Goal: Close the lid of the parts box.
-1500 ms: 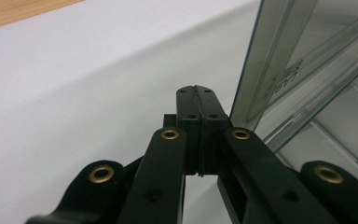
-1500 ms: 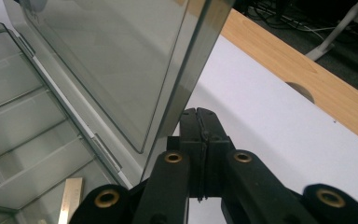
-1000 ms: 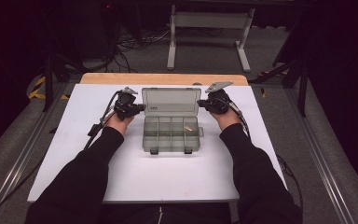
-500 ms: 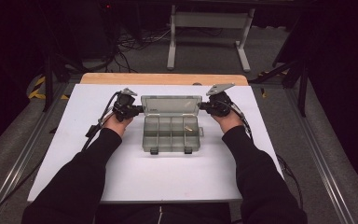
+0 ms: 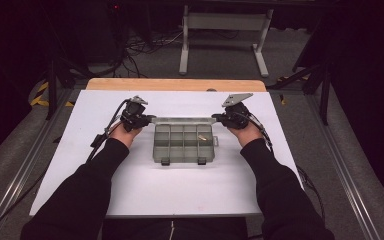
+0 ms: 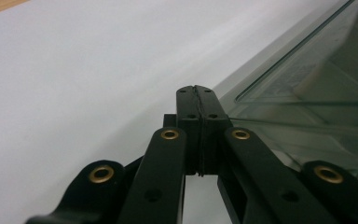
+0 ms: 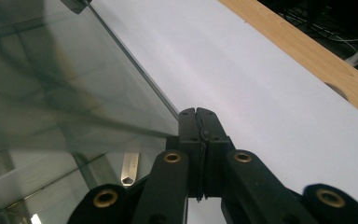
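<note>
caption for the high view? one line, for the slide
Both shut grippers, left gripper and right gripper, meet the raised clear lid of a compartment box on the white table.

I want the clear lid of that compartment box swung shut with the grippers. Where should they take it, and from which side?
Take the lid at its two outer corners, left gripper from the box's left, right gripper from its right. It stands tilted up at the back of the box, hinged there, so its thin corner edges are free and likely easy to push evenly.

No legible text or labels
</note>
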The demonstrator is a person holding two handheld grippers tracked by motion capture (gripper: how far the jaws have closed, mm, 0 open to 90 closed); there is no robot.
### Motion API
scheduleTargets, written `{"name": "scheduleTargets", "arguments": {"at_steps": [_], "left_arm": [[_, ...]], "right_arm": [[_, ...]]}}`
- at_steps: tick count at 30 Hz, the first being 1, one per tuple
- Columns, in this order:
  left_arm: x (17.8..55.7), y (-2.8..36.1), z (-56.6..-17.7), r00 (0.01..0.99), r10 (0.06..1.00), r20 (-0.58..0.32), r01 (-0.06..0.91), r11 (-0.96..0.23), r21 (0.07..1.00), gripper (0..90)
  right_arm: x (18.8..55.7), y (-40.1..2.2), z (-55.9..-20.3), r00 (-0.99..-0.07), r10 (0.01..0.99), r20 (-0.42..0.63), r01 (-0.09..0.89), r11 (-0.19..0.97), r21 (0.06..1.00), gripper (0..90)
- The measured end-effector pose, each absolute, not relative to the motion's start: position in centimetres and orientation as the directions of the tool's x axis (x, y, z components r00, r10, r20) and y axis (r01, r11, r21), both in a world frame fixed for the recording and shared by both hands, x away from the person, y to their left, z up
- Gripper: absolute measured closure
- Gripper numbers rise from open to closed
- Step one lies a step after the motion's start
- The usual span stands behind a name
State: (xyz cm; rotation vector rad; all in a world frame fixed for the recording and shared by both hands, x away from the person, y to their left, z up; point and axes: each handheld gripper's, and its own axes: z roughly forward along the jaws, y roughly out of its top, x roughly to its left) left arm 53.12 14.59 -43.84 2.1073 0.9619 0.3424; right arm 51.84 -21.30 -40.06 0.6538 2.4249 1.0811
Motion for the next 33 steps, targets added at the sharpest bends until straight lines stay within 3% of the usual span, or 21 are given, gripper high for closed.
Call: {"name": "scheduleTargets", "arguments": {"at_steps": [24, 33], "left_arm": [[50.8, 15.7, -42.5, 0.762, 0.639, -0.101, 0.472, -0.441, 0.764, 89.7], [48.8, 14.9, -41.3, 0.798, 0.601, -0.042, 0.424, -0.511, 0.748, 89.5]], "right_arm": [[48.5, -21.0, -39.0, -0.857, 0.489, -0.161, 0.211, 0.619, 0.756, 90.0], [47.3, -20.8, -38.7, -0.875, 0.459, -0.155, 0.205, 0.640, 0.740, 90.0]]}}
